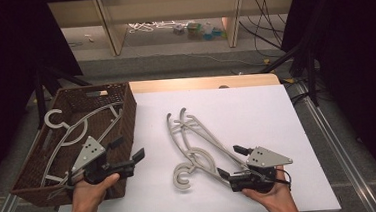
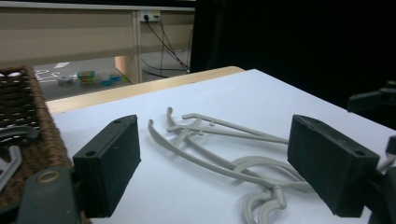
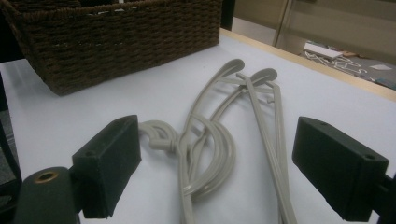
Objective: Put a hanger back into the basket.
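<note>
High view: even overhead light, white worktop (image 1: 256, 111) bright mid-frame without blowing out, left and right edges of the frame fall to near-black, and the grey hangers (image 1: 194, 145) throw only soft, short shadows. Left gripper view: upper right is pure black, the far shelving at upper left is soft, and the near jaw pads at the bottom corners are slightly blurred and dim with little surface detail. Right gripper view: wicker basket (image 3: 116, 37) weave at upper left is fairly sharp, upper-right background is out of focus, mild noise overall, no glare on the worktop.
</note>
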